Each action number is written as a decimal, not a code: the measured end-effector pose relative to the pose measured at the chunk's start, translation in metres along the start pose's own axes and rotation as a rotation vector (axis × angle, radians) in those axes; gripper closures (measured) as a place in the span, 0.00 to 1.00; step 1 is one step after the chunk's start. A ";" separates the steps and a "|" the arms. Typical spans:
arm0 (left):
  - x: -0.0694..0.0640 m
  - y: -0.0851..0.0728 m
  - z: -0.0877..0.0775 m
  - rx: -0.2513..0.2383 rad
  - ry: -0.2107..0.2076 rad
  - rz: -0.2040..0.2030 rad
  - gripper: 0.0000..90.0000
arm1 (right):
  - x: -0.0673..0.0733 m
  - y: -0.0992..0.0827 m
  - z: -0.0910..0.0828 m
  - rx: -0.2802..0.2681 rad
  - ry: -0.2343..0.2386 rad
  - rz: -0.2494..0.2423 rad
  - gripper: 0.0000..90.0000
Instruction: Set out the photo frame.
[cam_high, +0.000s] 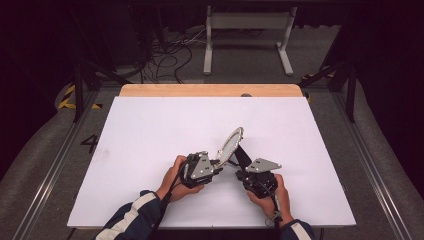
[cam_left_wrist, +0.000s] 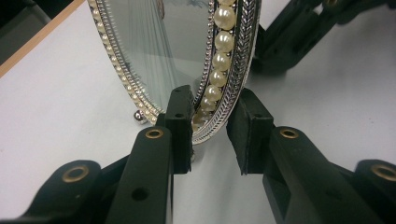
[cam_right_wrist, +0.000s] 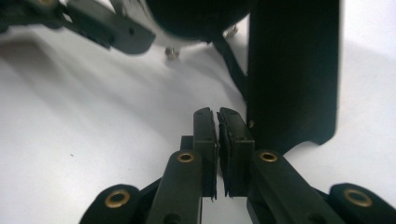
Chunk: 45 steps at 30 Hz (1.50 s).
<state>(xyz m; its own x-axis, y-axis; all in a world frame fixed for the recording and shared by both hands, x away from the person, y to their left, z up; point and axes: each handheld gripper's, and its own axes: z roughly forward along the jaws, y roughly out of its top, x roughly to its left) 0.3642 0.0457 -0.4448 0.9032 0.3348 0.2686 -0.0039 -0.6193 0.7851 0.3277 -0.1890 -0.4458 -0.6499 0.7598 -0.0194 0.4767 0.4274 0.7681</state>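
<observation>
The oval frame (cam_high: 230, 145) stood mid-picture because your left gripper (cam_left_wrist: 210, 133) pinched its pearl rim, while your right gripper (cam_right_wrist: 217, 140), clenched empty, waited beside its black stand (cam_right_wrist: 293, 70).

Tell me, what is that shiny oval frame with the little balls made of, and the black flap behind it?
The oval frame looks like polished silver-coloured metal: it gleams and has a braided edge. The beads look like pearls, likely imitation, creamy and glossy. Its centre seems glass, showing reflections. The black flap looks like matte card or plastic; hard to tell.
</observation>
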 end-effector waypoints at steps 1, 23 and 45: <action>0.000 0.000 0.000 -0.001 -0.001 0.001 0.79 | -0.001 0.000 -0.002 -0.007 -0.001 0.003 0.96; -0.004 0.003 -0.004 0.013 -0.022 0.050 0.80 | -0.001 0.007 -0.021 -0.098 -0.099 0.001 0.72; -0.013 0.002 -0.006 -0.011 -0.032 0.015 0.80 | -0.011 0.007 -0.006 -0.051 -0.068 -0.007 0.68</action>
<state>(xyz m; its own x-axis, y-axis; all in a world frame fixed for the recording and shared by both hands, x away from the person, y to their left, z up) 0.3498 0.0443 -0.4432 0.9162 0.3030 0.2623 -0.0218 -0.6159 0.7875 0.3346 -0.1971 -0.4361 -0.6104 0.7893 -0.0672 0.4401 0.4084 0.7997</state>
